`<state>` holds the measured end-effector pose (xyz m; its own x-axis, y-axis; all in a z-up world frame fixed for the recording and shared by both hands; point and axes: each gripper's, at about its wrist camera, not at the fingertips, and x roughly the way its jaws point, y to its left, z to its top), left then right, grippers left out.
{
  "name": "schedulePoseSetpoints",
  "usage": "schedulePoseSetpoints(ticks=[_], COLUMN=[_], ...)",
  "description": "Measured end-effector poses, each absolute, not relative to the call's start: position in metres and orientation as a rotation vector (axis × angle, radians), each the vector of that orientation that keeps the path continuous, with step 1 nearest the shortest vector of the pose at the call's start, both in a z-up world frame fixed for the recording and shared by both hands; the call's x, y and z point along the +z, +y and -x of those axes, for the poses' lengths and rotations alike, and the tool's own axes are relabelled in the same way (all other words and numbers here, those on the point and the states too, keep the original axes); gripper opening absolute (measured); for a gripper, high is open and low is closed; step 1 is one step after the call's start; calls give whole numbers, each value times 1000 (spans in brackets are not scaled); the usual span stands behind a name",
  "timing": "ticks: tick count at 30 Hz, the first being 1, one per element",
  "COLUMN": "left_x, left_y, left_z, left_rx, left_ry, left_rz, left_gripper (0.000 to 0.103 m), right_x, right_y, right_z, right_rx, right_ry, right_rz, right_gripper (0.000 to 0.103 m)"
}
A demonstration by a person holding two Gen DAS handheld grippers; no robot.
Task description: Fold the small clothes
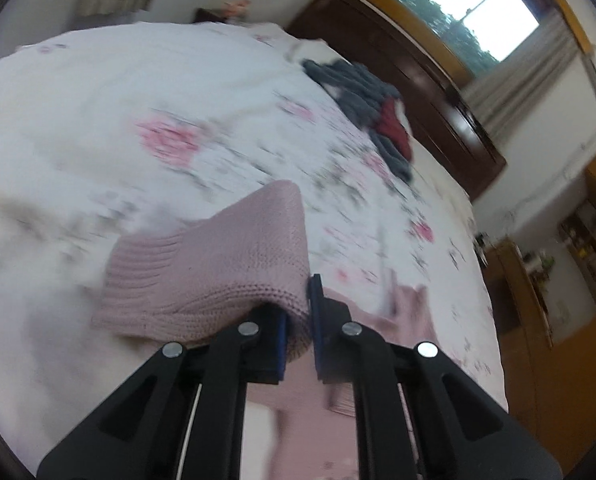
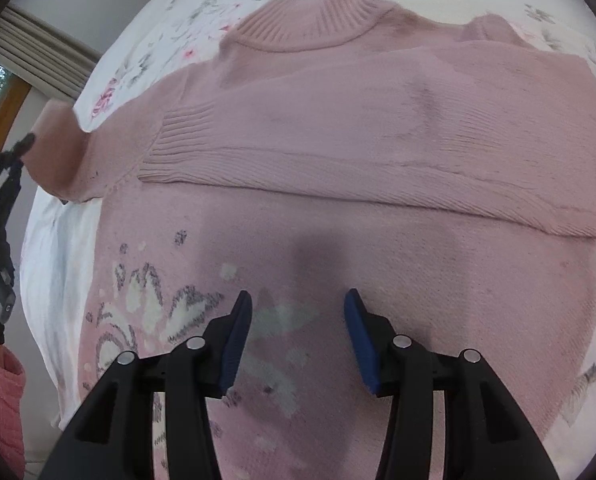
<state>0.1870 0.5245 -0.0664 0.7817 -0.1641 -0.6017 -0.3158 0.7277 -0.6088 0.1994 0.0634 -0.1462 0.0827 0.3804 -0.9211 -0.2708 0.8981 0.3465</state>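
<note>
Left gripper [image 1: 298, 320] around sweater sleeve [image 1: 218, 256]

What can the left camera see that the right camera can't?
Only the left view: the left gripper shut on a sleeve cuff, a dark clothes pile, the window. Only the right view: the open right gripper over the sweater's collar, folded sleeve and flower pattern. Both: pink sweater, floral bed.
</note>
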Motion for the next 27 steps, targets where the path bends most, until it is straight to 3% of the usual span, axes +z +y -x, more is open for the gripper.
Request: schedulePoseSetpoints(ticks=[12, 27], left_x=[-93, -186], left_y=[373, 338], left_z=[-245, -253], left_rx=[-100, -97], left_ry=[767, 1018], left_rz=[745, 767], left_gripper=[8, 13], right_x=[-138, -142], right_y=[36, 25], right_z=[-198, -198], right_rx=[452, 426], right_ry=[1375, 1392], right_rz=[-139, -153], right_gripper=[49, 49])
